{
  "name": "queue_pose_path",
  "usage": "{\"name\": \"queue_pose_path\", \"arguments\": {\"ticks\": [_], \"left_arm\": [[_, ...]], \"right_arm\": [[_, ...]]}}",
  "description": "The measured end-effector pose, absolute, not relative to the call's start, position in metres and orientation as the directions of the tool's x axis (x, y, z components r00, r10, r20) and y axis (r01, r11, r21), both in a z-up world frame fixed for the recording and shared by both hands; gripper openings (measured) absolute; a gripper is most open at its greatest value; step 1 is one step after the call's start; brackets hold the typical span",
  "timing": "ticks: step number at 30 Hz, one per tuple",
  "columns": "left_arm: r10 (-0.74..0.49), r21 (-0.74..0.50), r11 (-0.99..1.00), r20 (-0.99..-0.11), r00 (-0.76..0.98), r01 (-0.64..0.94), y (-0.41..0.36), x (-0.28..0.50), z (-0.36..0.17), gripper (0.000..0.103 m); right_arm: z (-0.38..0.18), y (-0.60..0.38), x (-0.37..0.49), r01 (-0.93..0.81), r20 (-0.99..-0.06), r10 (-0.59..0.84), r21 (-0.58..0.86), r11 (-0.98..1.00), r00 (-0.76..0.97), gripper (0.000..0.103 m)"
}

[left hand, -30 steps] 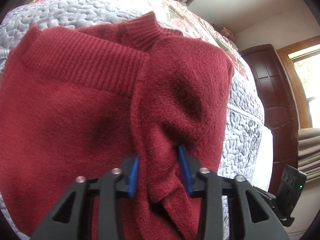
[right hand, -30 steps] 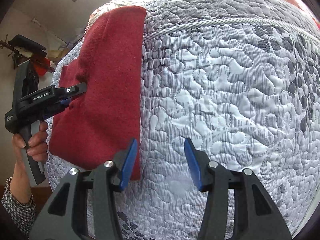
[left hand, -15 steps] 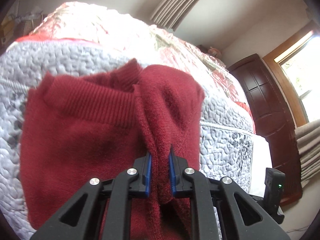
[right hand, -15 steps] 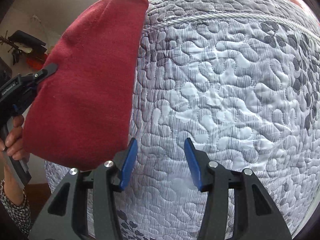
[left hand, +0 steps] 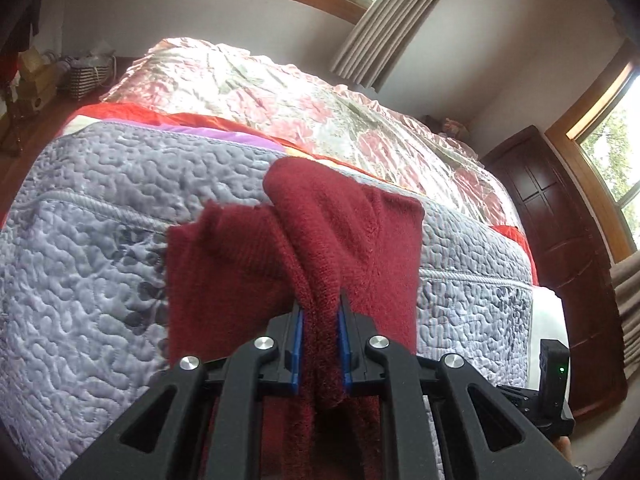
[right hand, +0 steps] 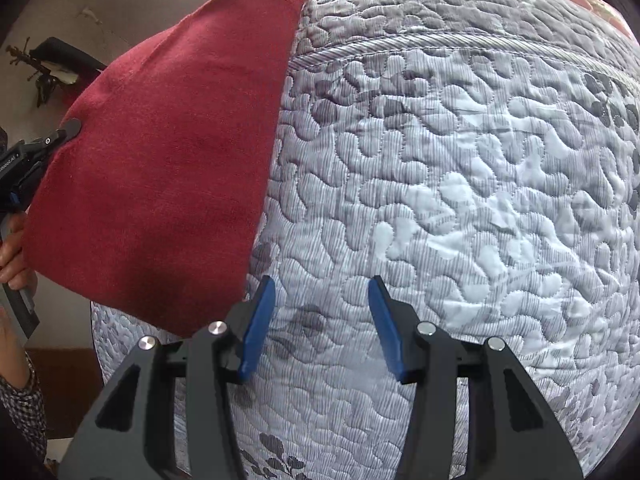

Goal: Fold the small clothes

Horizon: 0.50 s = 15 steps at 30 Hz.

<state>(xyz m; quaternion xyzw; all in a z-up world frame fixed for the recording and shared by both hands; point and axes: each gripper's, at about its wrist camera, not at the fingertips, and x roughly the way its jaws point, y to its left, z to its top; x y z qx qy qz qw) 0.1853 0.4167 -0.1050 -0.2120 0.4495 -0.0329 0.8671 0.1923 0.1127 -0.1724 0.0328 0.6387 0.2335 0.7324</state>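
Red sweater (left hand: 320,240) is being held bunched in the closed left hand-held gripper (left hand: 320,344), above the bed (right hand: 460,180). Right hand-held gripper (right hand: 320,328) is being kept wide open, empty; sweater at its 10 o'clock. Risk: the bunched knit slipping, folded layers being undone.

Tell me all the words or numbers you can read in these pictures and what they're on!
White lettering on the side of the left gripper, at the edge of the right wrist view: cut off and too blurred to read.
Red sweater: no label or writing shows.
Grey quilted bedspread: only a stitched pattern, no words.
Nothing else carries readable text.
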Motion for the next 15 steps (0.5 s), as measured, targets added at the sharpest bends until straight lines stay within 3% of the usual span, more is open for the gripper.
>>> {"name": "queue_pose_path", "arguments": {"ticks": [15], "left_arm": [[-0.152,-0.292,0.921,-0.879,0.452,-0.258,0.455,0.178,-0.201,0.016]], "right_arm": [[-0.18,0.166,0.176,-0.369,-0.923,0.383,0.346,0.862,0.028,0.049]]}}
